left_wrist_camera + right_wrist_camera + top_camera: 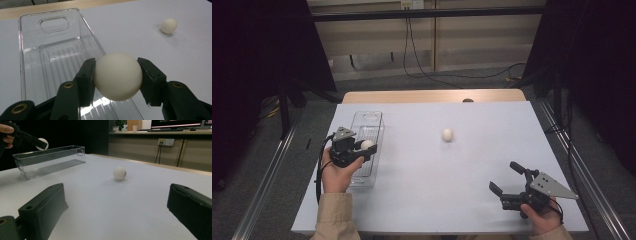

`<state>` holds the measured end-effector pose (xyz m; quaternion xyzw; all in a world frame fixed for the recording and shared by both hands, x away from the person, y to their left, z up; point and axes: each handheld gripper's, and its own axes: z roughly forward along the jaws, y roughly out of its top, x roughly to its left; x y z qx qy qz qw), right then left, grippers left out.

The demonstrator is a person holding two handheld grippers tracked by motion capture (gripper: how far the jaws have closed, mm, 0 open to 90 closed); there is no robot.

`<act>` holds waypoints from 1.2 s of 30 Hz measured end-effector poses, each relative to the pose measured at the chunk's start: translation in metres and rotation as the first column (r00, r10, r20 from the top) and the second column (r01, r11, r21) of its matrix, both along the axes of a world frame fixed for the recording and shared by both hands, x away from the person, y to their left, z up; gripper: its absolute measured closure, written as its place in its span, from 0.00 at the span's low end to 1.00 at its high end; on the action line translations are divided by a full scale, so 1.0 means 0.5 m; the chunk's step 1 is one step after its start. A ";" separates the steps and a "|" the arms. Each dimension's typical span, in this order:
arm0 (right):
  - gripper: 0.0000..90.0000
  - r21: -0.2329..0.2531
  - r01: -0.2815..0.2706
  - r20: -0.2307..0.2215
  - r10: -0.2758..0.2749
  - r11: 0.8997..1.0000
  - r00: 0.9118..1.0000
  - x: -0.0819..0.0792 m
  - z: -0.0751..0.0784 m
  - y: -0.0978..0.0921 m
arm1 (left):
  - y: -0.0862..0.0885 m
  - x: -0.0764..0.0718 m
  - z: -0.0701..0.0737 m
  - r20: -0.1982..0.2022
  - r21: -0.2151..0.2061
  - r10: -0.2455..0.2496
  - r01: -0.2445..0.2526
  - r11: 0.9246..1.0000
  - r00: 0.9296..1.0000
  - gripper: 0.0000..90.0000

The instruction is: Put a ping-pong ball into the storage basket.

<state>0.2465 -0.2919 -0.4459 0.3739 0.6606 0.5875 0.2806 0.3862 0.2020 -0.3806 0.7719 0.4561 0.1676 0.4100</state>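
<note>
- We hold the left gripper (pixel 362 151) over the right long wall of the clear, ribbed plastic bin (pixel 373 118) at the left of the table, its jaws closed on a smooth, matte, cream-white ball (pixel 367 144).
- In the left gripper view the held ball (pixel 118 76) sits squarely between the 2 black pads, 1 on each side at its widest part. We judge that grip keeps a round, hard-looking thing from slipping out.
- The ball hangs above the rim rather than resting in the bin, so we take the step in hand to be dropping it in.
- The bin (pixel 26 53) is a long, narrow trough with rounded corners, a grooved floor and an oval handle cut-out at its far end. Its glossy walls throw glare.
- A second cream-white ball (pixel 447 134) of the same look rests on the pale, matte table sheet (pixel 492 165), right of the bin and well apart from it, near the table's middle.
- We keep the right gripper (pixel 504 178) at the near right of the table, its jaws spread wide and holding nothing.
- In the right gripper view the loose ball (pixel 119 173) lies ahead between those open jaws, so we judge that this hand is lined up to take it next.
</note>
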 end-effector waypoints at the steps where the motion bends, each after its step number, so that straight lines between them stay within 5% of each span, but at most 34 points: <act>1: 0.02 -0.001 0.001 0.000 -0.001 1.000 1.000 0.000 0.000 0.000 | 0.001 0.001 -0.002 0.000 0.001 0.003 -0.003 1.000 1.000 0.57; 36: 0.02 0.001 0.000 -0.001 0.000 1.000 1.000 0.000 0.000 0.000 | 0.015 0.016 -0.021 -0.002 0.064 0.056 -0.055 0.996 0.998 0.57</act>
